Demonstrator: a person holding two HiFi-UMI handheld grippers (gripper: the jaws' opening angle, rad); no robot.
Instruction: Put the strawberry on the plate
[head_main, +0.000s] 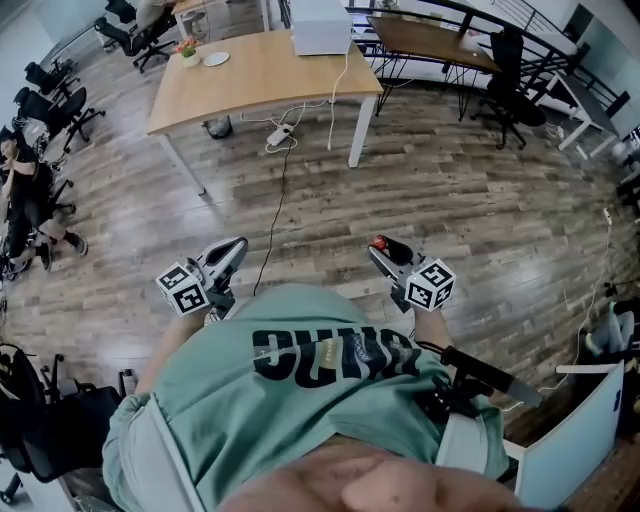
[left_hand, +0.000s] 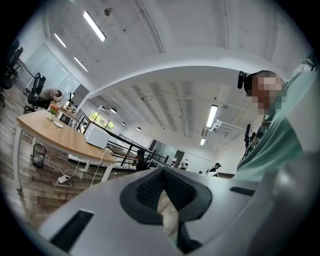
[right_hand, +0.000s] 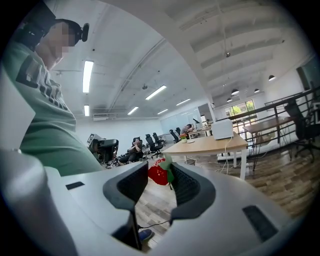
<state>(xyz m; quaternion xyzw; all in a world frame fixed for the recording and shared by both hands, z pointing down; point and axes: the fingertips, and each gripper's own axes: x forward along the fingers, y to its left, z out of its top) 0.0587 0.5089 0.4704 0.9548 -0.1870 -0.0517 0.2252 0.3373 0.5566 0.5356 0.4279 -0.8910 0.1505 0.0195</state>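
Note:
A red strawberry (head_main: 378, 241) with a green leafy top is pinched at the tips of my right gripper (head_main: 382, 248), held close in front of the person's body above the wood floor. In the right gripper view the strawberry (right_hand: 157, 173) sits between the two dark pads of that gripper (right_hand: 160, 169). My left gripper (head_main: 228, 253) is held at the same height to the left, its jaws together and empty; its pads (left_hand: 150, 186) meet at the tip. A small white plate (head_main: 216, 59) lies on the far wooden table (head_main: 265, 85).
On the table stand a white box (head_main: 320, 25) and a small potted plant (head_main: 188, 48). A power strip (head_main: 278, 133) and cables lie on the floor beneath it. Office chairs and a seated person (head_main: 20, 190) are at the left. More desks stand at the back right.

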